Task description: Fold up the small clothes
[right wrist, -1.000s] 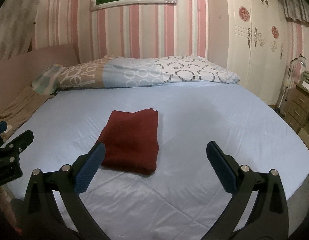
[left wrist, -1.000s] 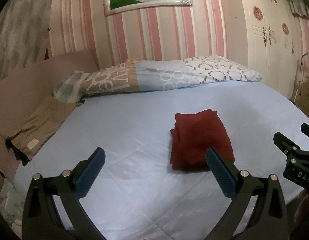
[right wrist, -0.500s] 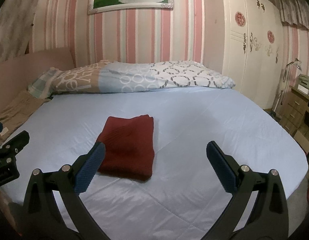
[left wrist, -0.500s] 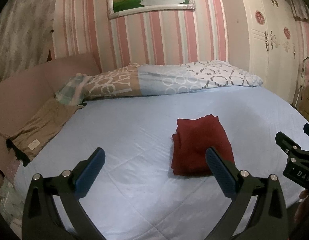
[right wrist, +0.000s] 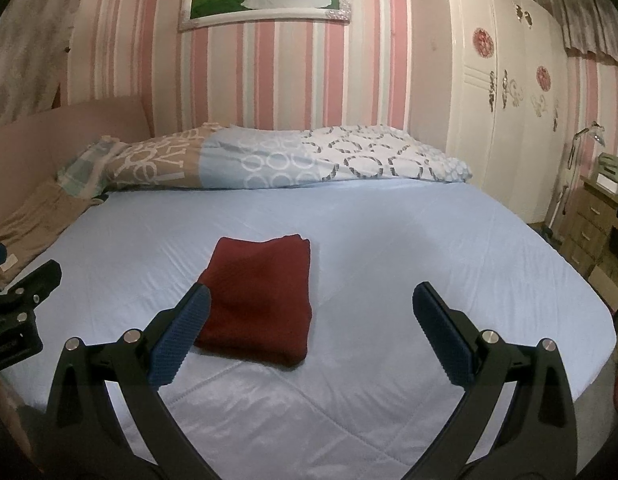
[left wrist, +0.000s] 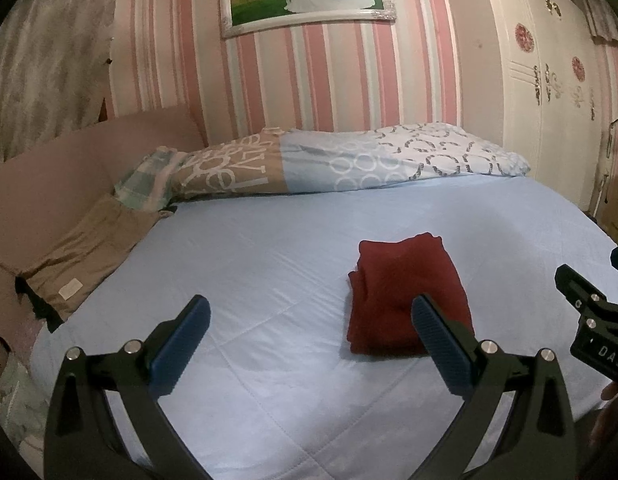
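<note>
Left gripper [left wrist: 309, 340]: jaws spread, holding nothing, above the bed sheet [left wrist: 269, 264]. Folded red garment [left wrist: 405, 292]: flat on the sheet, at 1 o'clock from this gripper. Right gripper [right wrist: 311, 326]: jaws spread, holding nothing; garment at its 11 o'clock.

The cloth [left wrist: 405, 292] [right wrist: 261, 296] is dark red, knit-textured, and folded into a compact, roughly rectangular stack of several layers. It lies flat on the bed [left wrist: 269, 264] [right wrist: 409, 248], near the middle of the pale blue sheet and well apart from the pillows at the head. Layered edges show along its left side in the left wrist view.
</note>
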`<state>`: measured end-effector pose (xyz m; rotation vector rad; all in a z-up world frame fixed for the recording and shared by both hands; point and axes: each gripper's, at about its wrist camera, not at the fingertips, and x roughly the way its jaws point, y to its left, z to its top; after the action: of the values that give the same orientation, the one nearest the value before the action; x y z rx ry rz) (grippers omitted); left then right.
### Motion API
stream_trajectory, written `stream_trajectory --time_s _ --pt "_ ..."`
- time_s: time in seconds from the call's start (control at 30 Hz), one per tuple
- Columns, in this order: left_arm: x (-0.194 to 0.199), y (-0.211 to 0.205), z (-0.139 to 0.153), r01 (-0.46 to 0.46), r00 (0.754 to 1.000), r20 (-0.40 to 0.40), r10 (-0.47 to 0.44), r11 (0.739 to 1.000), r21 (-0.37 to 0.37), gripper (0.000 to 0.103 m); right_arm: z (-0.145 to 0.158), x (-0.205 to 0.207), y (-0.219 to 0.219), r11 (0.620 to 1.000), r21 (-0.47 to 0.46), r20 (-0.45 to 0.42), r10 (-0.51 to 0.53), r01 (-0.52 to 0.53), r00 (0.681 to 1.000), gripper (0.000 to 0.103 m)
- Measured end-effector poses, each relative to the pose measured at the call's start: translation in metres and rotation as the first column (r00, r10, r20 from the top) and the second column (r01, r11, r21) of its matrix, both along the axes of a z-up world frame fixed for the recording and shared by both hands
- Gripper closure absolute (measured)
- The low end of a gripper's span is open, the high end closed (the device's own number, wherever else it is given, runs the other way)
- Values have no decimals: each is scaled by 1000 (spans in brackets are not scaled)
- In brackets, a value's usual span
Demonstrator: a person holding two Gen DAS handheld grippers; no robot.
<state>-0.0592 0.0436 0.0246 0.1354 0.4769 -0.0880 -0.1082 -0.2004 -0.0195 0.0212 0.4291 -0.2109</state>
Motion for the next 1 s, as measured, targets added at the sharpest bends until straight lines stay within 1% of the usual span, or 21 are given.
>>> stream_trajectory --time_s 0.33,1.0 --pt "2 3 1 -8 1000 -2 8 1000 5 2 6 0 -1 1000 2 22 -4 3 1000 3" --pt "4 7 -2 -10 1000 -2 10 1000 6 2 5 -1 1 1000 7 21 -5 5 1000 3"
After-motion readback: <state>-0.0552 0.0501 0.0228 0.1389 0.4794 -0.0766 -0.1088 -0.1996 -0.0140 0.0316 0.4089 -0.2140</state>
